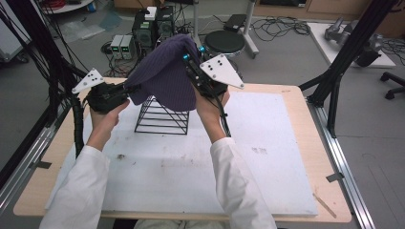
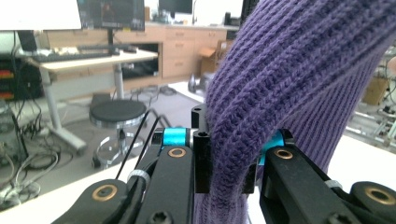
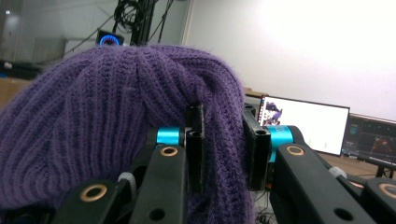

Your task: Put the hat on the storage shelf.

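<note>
Both tools grasp the purple knit hat [image 1: 165,71]: left tool [image 1: 128,90], right tool [image 1: 193,64], above the wire rack [image 1: 161,117]; next, probably lowering it over the rack

Even, diffuse overhead light fills the high view, with soft shadows on the white bench [image 1: 267,157] and slight bowing at the edges. In the right gripper view the far wall [image 3: 299,51] glares white. Both gripper views blur their backgrounds; all pictures are slightly soft.

Purple hat [image 1: 167,74] hides wire rack [image 1: 161,117] top; rack's shape unclear.
</note>
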`<state>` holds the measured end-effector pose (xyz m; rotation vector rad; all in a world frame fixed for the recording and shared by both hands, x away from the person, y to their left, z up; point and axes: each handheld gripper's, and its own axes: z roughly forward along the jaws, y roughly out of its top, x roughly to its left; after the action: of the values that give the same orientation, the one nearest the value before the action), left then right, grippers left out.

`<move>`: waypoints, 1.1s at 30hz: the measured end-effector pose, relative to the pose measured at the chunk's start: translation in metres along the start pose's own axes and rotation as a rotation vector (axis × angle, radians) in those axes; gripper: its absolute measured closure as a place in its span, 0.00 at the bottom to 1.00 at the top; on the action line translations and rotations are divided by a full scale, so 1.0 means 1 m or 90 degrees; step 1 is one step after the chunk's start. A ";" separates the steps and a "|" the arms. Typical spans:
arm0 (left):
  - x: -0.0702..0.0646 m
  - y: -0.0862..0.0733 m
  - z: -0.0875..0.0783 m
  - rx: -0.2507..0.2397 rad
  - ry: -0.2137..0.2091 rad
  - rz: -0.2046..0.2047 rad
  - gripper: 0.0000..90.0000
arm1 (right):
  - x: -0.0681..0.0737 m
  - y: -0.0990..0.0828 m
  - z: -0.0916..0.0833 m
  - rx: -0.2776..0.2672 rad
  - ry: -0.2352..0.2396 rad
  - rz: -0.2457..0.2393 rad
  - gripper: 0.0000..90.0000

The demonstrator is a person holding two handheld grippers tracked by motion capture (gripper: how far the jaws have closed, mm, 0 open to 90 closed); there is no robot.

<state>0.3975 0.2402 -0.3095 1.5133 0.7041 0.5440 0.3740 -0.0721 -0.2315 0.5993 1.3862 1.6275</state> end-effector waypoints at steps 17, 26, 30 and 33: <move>0.022 -0.018 0.005 0.114 -0.030 -0.038 0.89 | 0.015 -0.017 0.011 0.108 -0.004 0.007 0.82; 0.024 -0.032 0.012 0.178 -0.038 -0.021 0.89 | 0.017 -0.038 0.009 0.157 -0.020 0.017 0.82; 0.026 -0.043 0.011 0.181 -0.036 -0.011 0.89 | 0.019 -0.046 0.006 0.172 -0.021 0.014 0.82; 0.028 -0.053 0.009 0.175 -0.036 -0.030 0.89 | 0.022 -0.053 0.004 0.179 -0.019 0.018 0.81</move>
<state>0.4181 0.2536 -0.3655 1.7545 0.7925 0.3772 0.3829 -0.0525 -0.2851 0.8059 1.6044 1.4489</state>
